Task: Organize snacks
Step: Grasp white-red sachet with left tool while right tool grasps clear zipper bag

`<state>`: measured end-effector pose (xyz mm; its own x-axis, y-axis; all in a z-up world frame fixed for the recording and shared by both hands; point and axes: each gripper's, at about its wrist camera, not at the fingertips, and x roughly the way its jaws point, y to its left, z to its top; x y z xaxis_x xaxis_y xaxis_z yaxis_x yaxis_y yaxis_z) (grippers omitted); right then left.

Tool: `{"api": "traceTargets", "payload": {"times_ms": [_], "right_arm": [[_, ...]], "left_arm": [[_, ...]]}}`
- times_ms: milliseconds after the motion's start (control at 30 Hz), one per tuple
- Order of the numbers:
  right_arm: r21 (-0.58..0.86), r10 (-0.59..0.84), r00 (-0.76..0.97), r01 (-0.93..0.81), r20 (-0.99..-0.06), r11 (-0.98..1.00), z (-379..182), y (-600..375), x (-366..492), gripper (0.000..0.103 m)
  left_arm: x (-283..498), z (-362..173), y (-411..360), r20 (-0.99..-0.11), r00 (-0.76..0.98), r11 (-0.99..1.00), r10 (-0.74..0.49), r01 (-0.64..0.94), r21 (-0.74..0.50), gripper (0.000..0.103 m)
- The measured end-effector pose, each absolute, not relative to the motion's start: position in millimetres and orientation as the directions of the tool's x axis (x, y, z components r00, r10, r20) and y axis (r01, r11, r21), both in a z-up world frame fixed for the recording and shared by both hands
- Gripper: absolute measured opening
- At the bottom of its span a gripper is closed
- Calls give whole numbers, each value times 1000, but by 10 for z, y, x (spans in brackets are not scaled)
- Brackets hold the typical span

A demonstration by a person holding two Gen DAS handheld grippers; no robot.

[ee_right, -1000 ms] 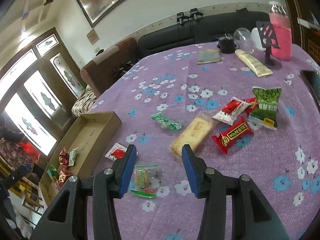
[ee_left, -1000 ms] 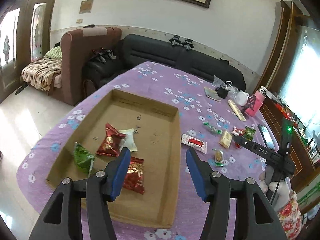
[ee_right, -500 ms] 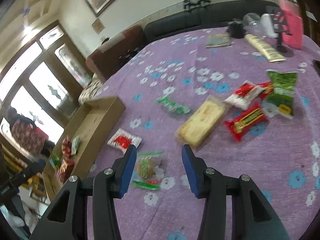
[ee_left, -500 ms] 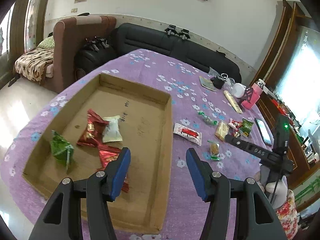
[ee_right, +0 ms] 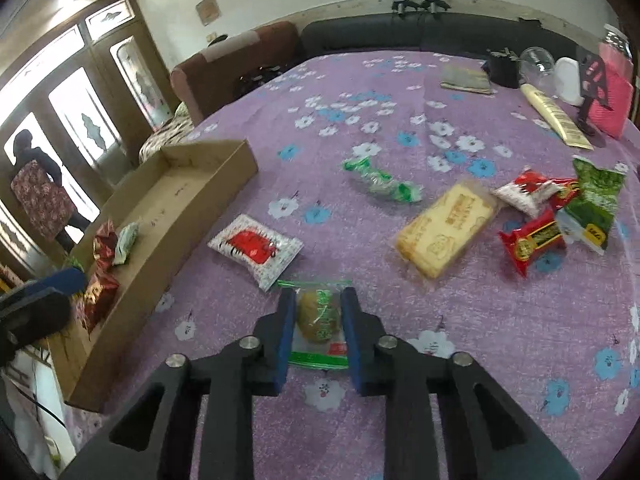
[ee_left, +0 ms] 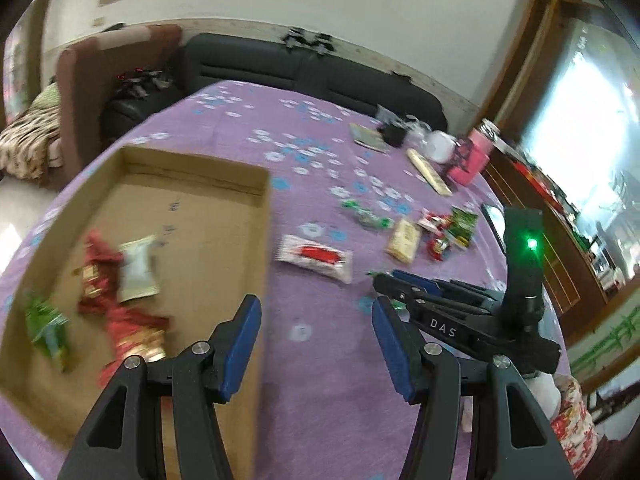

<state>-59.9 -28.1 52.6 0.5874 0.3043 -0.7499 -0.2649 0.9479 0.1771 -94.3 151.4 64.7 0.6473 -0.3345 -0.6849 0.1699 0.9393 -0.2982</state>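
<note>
- Right claw (ee_right: 316, 322): narrowed around a clear green-trimmed packet (ee_right: 319, 320) lying flat on the desk (ee_right: 480, 340); blue pads flank both sides, contact uncertain. Its long axis runs away from the camera.
- Left claw (ee_left: 316, 344): spread wide, empty, over the cardboard tray (ee_left: 262, 240) edge.
- Red-white packet (ee_right: 256, 250): just beyond, beside the tray.
- Yellow biscuit pack (ee_right: 446, 228): farther right, lying diagonally.
</note>
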Motion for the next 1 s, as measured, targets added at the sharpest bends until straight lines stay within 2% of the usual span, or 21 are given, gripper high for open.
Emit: {"api": "traceTargets", "payload": {"times_ms": [200, 467, 567, 667, 767, 833, 867, 900, 1000], "right_arm": [[196, 305, 601, -242, -738, 950, 618, -429, -605, 16], [181, 241, 623, -159, -745, 971, 718, -661, -565, 11], [215, 236, 600, -107, -765, 971, 676, -814, -494, 11], [319, 304, 549, -70, -778, 945, 571, -967, -424, 11], [359, 332, 528, -54, -782, 932, 515, -1009, -397, 11], [360, 336, 529, -61, -779, 931, 514, -983, -411, 14], [363, 342, 527, -69, -778, 929, 515, -964, -417, 15], [363, 344, 527, -72, -777, 929, 517, -954, -417, 18], [367, 343, 538, -66, -770, 928, 531, -977, -422, 20]], "left_arm": [[-539, 459, 1132, -740, 555, 925, -380, 211, -317, 61], [-100, 247, 989, -790, 526, 949, -315, 150, -278, 61], [46, 235, 964, -796, 536, 959, -282, 130, -252, 61], [168, 205, 883, -807, 542, 973, -233, 128, -194, 62], [194, 151, 770, -812, 536, 971, -230, 181, -155, 62], [148, 95, 668, -821, 508, 958, -261, 243, -154, 48], [101, 91, 608, -822, 496, 947, -278, 285, -148, 45], [67, 99, 578, -825, 468, 931, -317, 320, -176, 34], [-71, 177, 589, -805, 451, 903, -385, 366, -227, 33]]}}
